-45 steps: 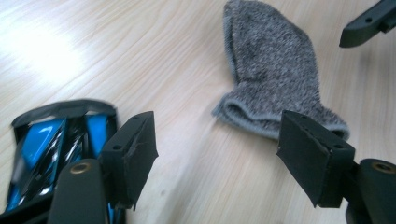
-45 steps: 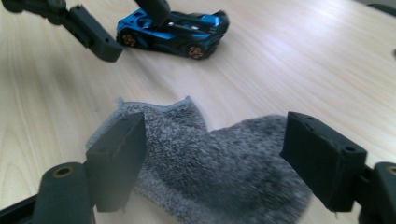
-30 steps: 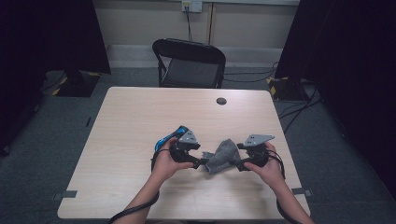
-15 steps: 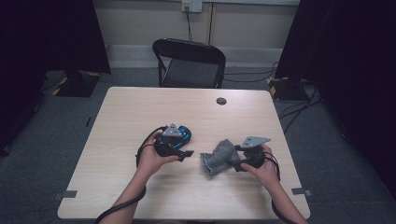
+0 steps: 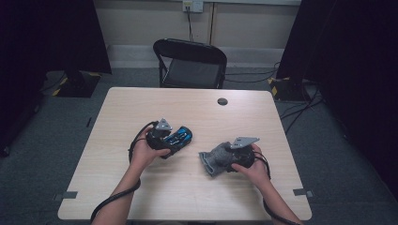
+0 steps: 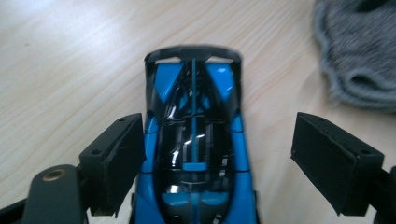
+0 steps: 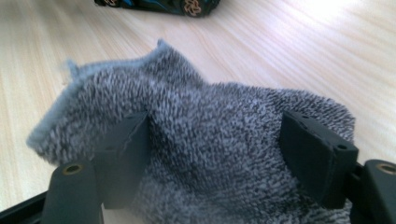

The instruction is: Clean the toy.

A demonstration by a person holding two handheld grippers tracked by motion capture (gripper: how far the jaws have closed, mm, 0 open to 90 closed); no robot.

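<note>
A blue and black toy car (image 5: 182,137) lies on the table left of centre. My left gripper (image 5: 176,140) straddles the car (image 6: 196,154). Its jaws have just been opening: the left pad (image 6: 119,158) stands close beside the car and the right pad is well clear. A grey knitted cloth (image 5: 212,161) rests on the table at right. My right gripper (image 5: 221,159) is shut on the cloth (image 7: 201,93), whose bunched fabric spans both pads; its jaws have just been closing a little. The cloth's edge (image 6: 359,56) and the car (image 7: 159,5) each appear in the other gripper's view.
The light wooden table (image 5: 141,108) has a small round black cap (image 5: 222,101) near its far edge. A black folding chair (image 5: 190,61) stands behind the table. Cables run over the grey floor at the right.
My left gripper has drawn away from the cloth to the left and now sits over the toy car with its jaws wider. The right gripper has sunk slightly with the cloth.
</note>
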